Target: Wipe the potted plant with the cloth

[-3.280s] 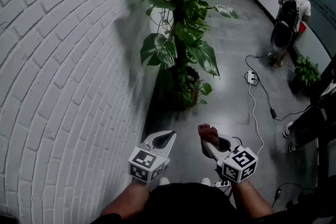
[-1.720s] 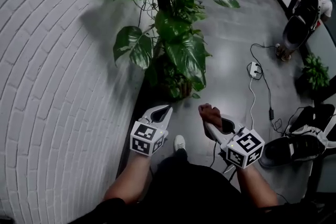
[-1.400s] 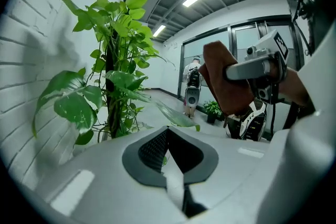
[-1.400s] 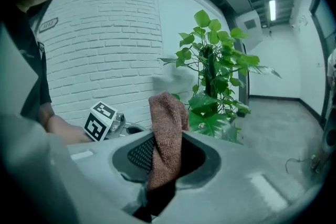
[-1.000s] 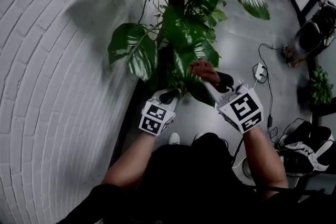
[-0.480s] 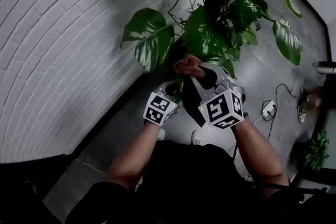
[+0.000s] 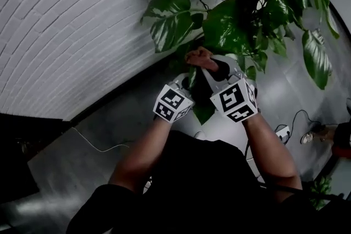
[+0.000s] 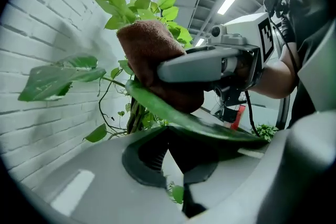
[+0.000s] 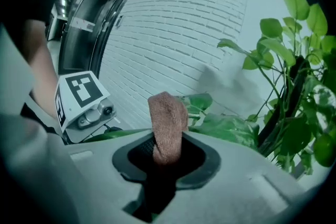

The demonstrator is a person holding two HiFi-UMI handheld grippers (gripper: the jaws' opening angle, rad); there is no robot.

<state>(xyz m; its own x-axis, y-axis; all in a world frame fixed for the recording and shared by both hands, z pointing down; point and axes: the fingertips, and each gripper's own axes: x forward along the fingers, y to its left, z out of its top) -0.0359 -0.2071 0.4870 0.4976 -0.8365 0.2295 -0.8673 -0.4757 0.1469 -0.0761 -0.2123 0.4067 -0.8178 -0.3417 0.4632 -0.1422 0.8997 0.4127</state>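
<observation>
We had the right gripper (image 7: 207, 66) clamped on the brown cloth (image 7: 197, 56), with a bunched fold standing up out of its jaws. The cloth lay pressed onto the upper face of 1 long leaf (image 8: 185, 119) low on the potted plant (image 7: 241, 19). The plant stood close to the white brick wall (image 7: 71, 19), and its pot was out of sight behind the foliage. The left gripper (image 7: 184, 83) sat just under that same leaf with its jaws drawn narrow. As far as we could see, nothing was caught between them, and the leaf lay flat across their tips. So the 2 grippers met from opposite sides with the leaf between them.

We judged the wiping to be at an early stage, with 1 leaf in hand and many more spreading above it.

To do this stroke well, we thought the left gripper should serve as a steady backing beneath the blade. The cloth would then be drawn lightly from the stem end out toward the tip, along the midrib and not across it. Pressure needed to be gentle, because the stalk looked thin. A hard push, or a pull back against the stem, could tear the leaf or snap it off. The fold of cloth looked firmly held, so we saw no need to regrip first.
</observation>
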